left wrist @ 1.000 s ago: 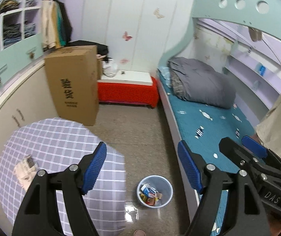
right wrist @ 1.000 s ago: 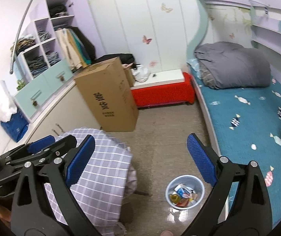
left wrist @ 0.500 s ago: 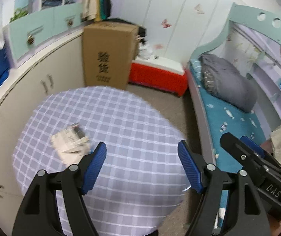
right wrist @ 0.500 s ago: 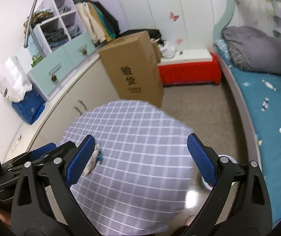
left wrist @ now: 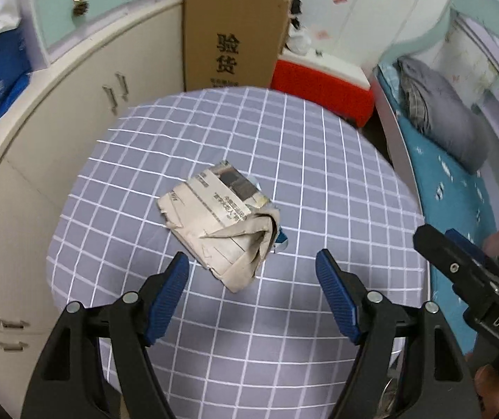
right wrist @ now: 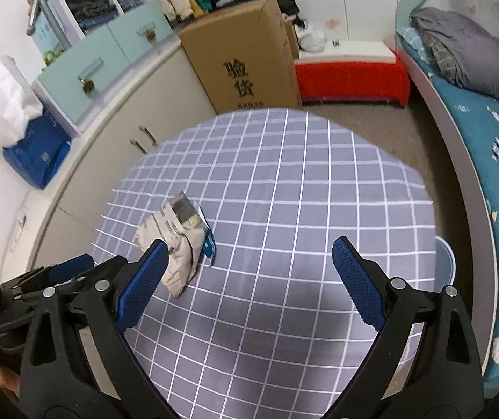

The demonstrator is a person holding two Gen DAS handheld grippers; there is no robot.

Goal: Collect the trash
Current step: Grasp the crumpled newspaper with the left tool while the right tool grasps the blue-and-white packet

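Observation:
A crumpled wad of newspaper (left wrist: 221,221) lies on the round table with the purple checked cloth (left wrist: 319,181). My left gripper (left wrist: 253,289) is open and empty, just short of the wad and above the cloth. My right gripper (right wrist: 249,279) is open and empty over the table; the newspaper wad (right wrist: 176,241) sits by its left fingertip. The left gripper shows at the lower left of the right wrist view (right wrist: 64,272). The rim of the blue trash bin (right wrist: 445,262) peeks out past the table's right edge.
A tall cardboard box (left wrist: 232,35) stands behind the table, next to a red bench (left wrist: 323,83). White cabinets (left wrist: 74,104) curve along the left. A bed with a teal sheet (right wrist: 487,146) and grey duvet runs along the right.
Both grippers have swung from the bin and floor to over the table. The left one has closed in on the newspaper wad, which now lies between its fingertips' line of sight.

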